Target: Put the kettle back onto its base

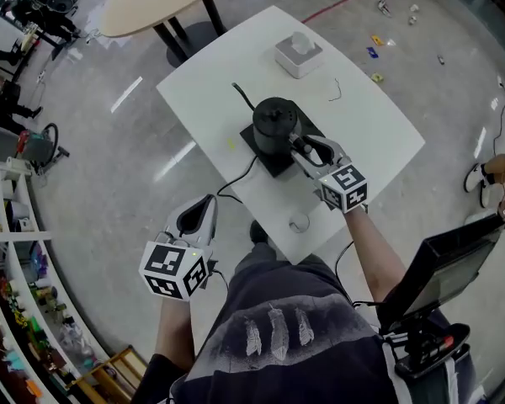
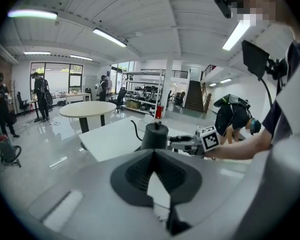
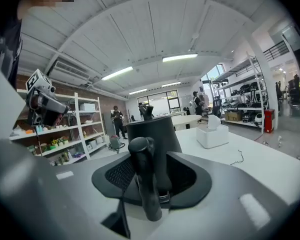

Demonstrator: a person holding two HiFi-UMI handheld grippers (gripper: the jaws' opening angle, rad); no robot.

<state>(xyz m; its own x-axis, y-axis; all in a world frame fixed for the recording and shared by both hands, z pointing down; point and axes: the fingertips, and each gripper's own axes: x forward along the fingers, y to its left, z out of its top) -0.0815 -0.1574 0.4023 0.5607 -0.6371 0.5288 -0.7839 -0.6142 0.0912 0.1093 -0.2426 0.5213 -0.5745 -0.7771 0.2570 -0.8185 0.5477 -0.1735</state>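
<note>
The black kettle (image 1: 273, 124) stands upright on its flat black base (image 1: 268, 163) in the middle of the white table (image 1: 362, 116). My right gripper (image 1: 300, 146) reaches in from the near right. Its jaws stand on either side of the kettle's handle (image 3: 145, 179), and the pads show a gap to the handle, so it is open. The kettle body (image 3: 157, 134) fills the view just beyond. My left gripper (image 1: 204, 202) hangs off the table's near left edge, apart from the kettle (image 2: 155, 136), shut with nothing between its fingers.
A white tissue box (image 1: 299, 55) sits at the table's far side. The power cord (image 1: 236, 179) runs from the base over the near edge. A round beige table (image 1: 156, 2) stands behind, shelves (image 1: 17, 259) to the left, a dark screen (image 1: 454, 268) at the near right.
</note>
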